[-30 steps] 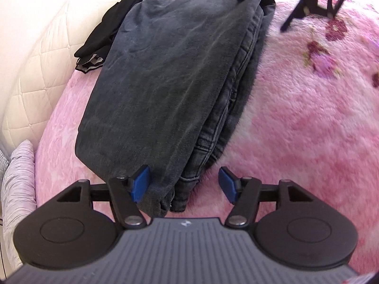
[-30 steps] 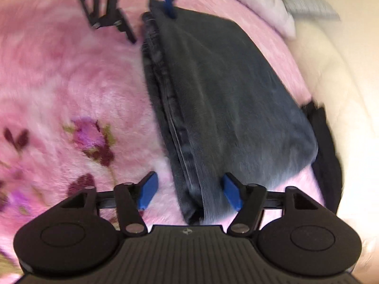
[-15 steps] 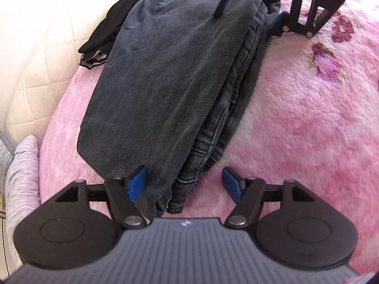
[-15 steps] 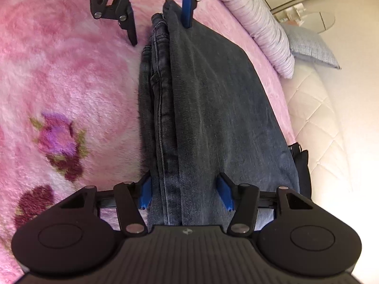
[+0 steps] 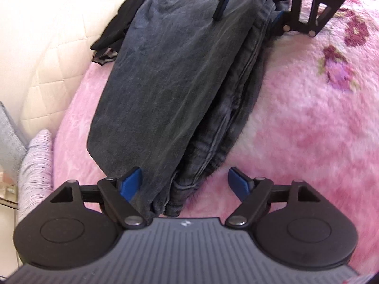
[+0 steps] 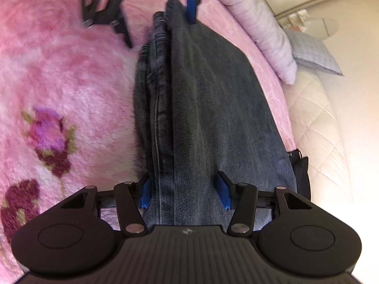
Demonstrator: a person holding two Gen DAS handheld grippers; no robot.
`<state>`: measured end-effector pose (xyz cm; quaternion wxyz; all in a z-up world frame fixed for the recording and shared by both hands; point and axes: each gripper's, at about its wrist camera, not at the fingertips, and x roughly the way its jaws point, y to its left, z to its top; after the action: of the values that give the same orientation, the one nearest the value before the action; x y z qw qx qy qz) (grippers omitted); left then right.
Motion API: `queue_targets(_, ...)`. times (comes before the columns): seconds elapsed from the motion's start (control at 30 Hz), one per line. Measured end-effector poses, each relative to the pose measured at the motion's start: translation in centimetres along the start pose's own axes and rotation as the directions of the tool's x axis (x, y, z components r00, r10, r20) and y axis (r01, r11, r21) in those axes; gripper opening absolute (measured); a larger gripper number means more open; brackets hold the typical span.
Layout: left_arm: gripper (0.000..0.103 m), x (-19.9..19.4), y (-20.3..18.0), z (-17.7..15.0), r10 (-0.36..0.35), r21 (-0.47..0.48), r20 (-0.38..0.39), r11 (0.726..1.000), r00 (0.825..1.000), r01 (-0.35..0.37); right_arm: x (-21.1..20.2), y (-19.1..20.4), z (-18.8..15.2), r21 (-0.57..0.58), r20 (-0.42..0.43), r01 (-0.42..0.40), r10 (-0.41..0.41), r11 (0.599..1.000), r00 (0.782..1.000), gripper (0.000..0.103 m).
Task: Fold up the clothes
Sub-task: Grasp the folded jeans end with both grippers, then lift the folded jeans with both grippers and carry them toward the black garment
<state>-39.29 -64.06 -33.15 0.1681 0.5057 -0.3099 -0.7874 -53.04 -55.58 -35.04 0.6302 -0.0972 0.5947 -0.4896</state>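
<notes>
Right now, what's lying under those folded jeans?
The folded jeans rest on a pink fluffy blanket. A black garment pokes out at one corner; how far it reaches underneath is covered.

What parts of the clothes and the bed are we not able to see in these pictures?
- Black garment: mostly hidden under the folded jeans in the left wrist view, so what it is stays unclear.
- Ends of the jeans: covered by the body of the left gripper and of the right gripper, each in its own view.
- Items on the round table: too small and bright in the right wrist view.
- Pillow: cut off at the left wrist view's edge.
</notes>
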Motion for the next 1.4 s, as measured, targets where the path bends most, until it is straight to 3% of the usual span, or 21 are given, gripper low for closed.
queue_targets(0.1, 0.078, -0.4, -1.7, 0.4, 0.075, 0.047, 0.008, 0.996, 0.997, -0.075, -0.4, -0.5, 0.0, 0.091, 0.0, 0.023, -0.023, 0.996, 1.0, 0.031)
queue_targets(0.17, 0.08, -0.3, -2.3, 0.5, 0.105, 0.057, 0.008, 0.993, 0.994, -0.106, -0.9, -0.9, 0.2, 0.111, 0.017, 0.026, -0.029, 0.993, 0.999, 0.027)
queue_targets(0.3, 0.092, 0.0, -2.2, 1.2, 0.143, 0.061, 0.02, 0.988, 0.99, -0.144, -1.8, -2.9, 0.6, 0.128, 0.028, -0.002, -0.001, 0.992, 1.0, 0.023)
queue_targets(0.47, 0.091, 0.7, -1.3, 2.3, 0.15, 0.046, 0.037, 0.987, 0.988, -0.152, -2.5, -5.9, 0.9, 0.164, 0.032, -0.053, 0.049, 0.985, 0.998, 0.023)
queue_targets(0.53, 0.085, 1.0, -1.0, 2.7, 0.154, 0.04, 0.043, 0.987, 0.987, -0.155, -2.7, -6.5, 0.9, 0.163, 0.032, -0.067, 0.063, 0.984, 0.998, 0.023)
queue_targets(0.6, 0.062, 1.7, -0.2, 2.8, 0.16, 0.034, 0.021, 0.986, 0.987, -0.16, -2.7, -6.6, 0.7, 0.167, 0.031, -0.082, 0.078, 0.983, 0.996, 0.023)
queue_targets(0.77, 0.049, 2.0, 1.1, 2.4, 0.05, 0.011, 0.011, 0.999, 0.999, -0.05, -2.3, -6.2, 0.5, 0.158, 0.016, -0.1, 0.099, 0.982, 0.995, 0.024)
queue_targets(1.03, 0.046, 1.9, 1.5, 2.2, 0.011, -0.021, 0.008, 1.0, 1.0, -0.011, -1.9, -4.4, 0.2, 0.121, -0.014, -0.095, 0.098, 0.988, 0.995, 0.029)
queue_targets(1.13, 0.046, 2.0, 1.9, 2.3, 0.001, -0.03, 0.008, 1.0, 1.0, -0.001, -1.5, -3.9, 0.1, 0.113, -0.037, -0.092, 0.097, 0.989, 0.995, 0.041)
queue_targets(1.17, 0.046, 2.0, 1.9, 2.3, -0.003, -0.035, 0.008, 0.999, 1.0, 0.003, -1.3, -3.6, -0.1, 0.097, -0.051, -0.086, 0.091, 0.992, 0.995, 0.052)
queue_targets(1.2, 0.046, 2.0, 1.9, 2.3, -0.007, -0.04, 0.009, 0.999, 1.0, 0.007, -1.0, -3.2, -0.4, 0.079, -0.065, -0.079, 0.084, 0.994, 0.994, 0.058)
queue_targets(1.33, 0.046, 1.9, 2.0, 2.1, -0.017, -0.036, 0.02, 0.999, 1.0, 0.018, -0.4, -2.0, -1.2, -0.007, -0.075, -0.045, 0.044, 0.999, 0.996, 0.056)
queue_targets(1.4, 0.046, 1.9, 2.0, 2.1, -0.018, -0.014, 0.026, 1.0, 1.0, 0.018, -0.4, -1.6, -1.5, -0.056, -0.062, -0.027, 0.023, 0.998, 0.998, 0.048)
